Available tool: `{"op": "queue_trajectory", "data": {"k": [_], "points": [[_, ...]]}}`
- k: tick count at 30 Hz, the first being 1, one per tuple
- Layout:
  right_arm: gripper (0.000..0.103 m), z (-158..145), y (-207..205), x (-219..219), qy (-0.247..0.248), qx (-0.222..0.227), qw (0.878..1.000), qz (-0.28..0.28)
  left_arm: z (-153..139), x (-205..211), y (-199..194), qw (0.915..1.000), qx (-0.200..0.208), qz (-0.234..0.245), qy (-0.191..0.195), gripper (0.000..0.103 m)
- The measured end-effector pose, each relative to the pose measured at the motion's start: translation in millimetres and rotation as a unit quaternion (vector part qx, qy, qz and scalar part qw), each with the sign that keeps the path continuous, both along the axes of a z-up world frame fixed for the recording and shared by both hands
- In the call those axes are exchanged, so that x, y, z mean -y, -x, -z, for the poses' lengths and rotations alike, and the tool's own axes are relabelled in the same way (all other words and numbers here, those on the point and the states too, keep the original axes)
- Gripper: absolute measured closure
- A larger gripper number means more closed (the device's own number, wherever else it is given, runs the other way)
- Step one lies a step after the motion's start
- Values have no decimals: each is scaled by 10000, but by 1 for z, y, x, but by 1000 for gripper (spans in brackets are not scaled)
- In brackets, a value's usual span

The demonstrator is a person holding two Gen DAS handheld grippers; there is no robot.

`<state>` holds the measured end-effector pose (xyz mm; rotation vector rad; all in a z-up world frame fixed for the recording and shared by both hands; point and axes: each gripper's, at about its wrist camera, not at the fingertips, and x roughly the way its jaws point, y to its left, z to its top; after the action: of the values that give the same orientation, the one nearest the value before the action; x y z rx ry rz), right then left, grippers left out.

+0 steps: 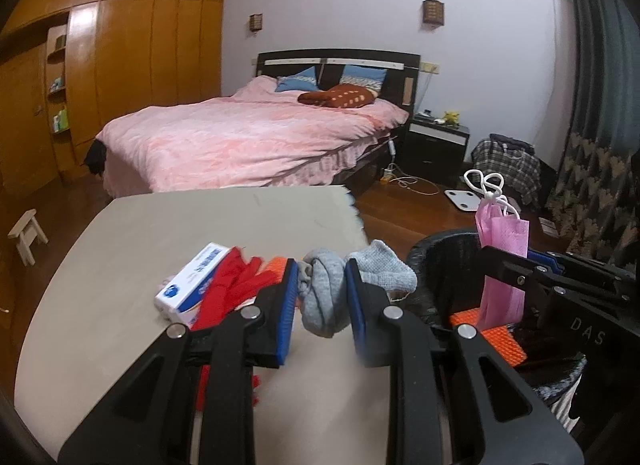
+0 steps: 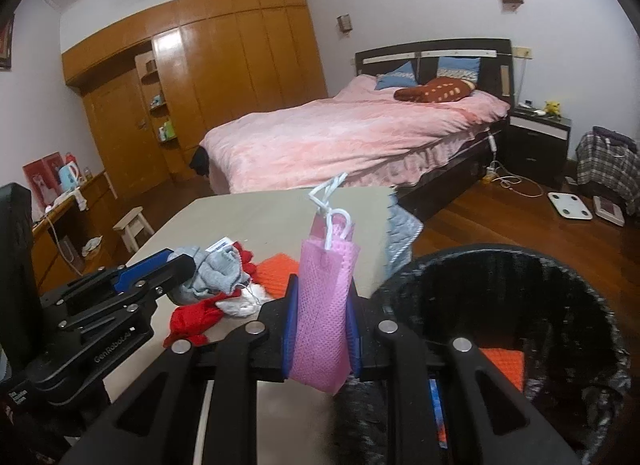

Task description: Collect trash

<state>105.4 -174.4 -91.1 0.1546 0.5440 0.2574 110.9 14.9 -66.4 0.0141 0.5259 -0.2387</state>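
Note:
My left gripper (image 1: 322, 297) is shut on a grey sock (image 1: 332, 293) above the beige table (image 1: 160, 233); it also shows at the left of the right wrist view (image 2: 176, 265). My right gripper (image 2: 320, 329) is shut on a folded pink face mask (image 2: 324, 305) with white ear loops, held at the rim of the black bin (image 2: 520, 325). In the left wrist view the mask (image 1: 504, 265) hangs over the bin (image 1: 440, 257). An orange pad (image 2: 504, 365) lies inside the bin.
On the table lie a red cloth (image 1: 228, 293), a white and blue box (image 1: 192, 285), an orange sponge (image 2: 276, 271) and white scraps (image 2: 244, 305). A pink bed (image 1: 248, 137), a wardrobe, a small stool (image 1: 26, 233) and a floor scale (image 2: 568, 205) stand beyond.

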Motion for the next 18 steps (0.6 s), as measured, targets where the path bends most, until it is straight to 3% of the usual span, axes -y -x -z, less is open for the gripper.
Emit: {"op": "queue_trajectory", "data": {"k": [18], "points": [[82,-7,24,81,155,74,9964,825,-11,85,1,9954,213,931,22,80]]}}
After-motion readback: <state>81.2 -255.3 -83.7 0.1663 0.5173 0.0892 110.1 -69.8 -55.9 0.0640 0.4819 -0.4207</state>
